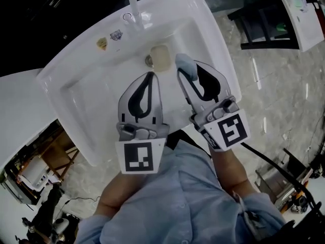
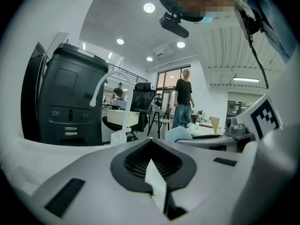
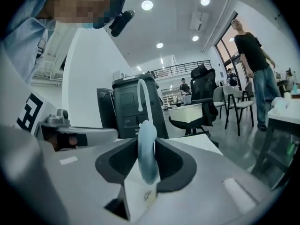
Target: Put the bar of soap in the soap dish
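Observation:
My right gripper (image 1: 187, 71) is shut on a pale blue bar of soap (image 1: 184, 62), held on edge over the white sink (image 1: 213, 39). In the right gripper view the soap (image 3: 146, 135) stands upright between the dark pads (image 3: 176, 161). A cream, rounded-square thing (image 1: 160, 58), which looks like the soap dish, lies in the basin beside the drain (image 1: 149, 60), just beyond and left of the soap. My left gripper (image 1: 150, 75) hovers beside the right one with its jaws together and nothing in them; its own view shows the tips (image 2: 151, 146) meeting.
A white faucet (image 1: 133, 4) rises at the sink's far rim, with two small stickers (image 1: 102, 43) on the rim to its left. A dark bin (image 2: 70, 102), office chairs and a standing person (image 2: 183, 102) are in the room behind.

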The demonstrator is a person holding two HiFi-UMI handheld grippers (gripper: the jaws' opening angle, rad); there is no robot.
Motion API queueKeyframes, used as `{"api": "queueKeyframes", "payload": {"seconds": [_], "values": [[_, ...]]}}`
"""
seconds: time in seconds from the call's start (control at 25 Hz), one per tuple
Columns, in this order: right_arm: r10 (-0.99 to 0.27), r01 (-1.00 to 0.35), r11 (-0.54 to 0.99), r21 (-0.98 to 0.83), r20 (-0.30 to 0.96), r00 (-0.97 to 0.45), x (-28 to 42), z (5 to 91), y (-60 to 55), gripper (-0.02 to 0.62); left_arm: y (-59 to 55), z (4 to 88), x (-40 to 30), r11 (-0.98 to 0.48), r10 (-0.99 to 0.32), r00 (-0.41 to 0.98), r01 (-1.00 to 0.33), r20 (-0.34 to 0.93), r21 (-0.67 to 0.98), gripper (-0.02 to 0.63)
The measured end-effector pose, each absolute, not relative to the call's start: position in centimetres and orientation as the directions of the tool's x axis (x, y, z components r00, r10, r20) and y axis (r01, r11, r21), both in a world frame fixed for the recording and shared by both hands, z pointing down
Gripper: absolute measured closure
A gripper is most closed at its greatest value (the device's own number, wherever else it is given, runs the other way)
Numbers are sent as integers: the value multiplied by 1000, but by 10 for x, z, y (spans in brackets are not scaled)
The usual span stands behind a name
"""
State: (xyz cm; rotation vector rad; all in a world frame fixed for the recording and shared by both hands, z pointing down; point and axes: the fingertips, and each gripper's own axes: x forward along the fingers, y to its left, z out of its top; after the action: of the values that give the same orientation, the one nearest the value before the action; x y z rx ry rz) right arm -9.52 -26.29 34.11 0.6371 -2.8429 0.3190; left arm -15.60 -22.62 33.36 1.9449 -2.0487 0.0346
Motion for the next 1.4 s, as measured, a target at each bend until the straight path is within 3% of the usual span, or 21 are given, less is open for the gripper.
{"api": "queueKeyframes", "payload": {"seconds": [1.4], "values": [[-302,-509,805,-306,527,-794,-135,520,-307,482,-278,434,-182,74,-904,38,-967,425,243,601]]}}
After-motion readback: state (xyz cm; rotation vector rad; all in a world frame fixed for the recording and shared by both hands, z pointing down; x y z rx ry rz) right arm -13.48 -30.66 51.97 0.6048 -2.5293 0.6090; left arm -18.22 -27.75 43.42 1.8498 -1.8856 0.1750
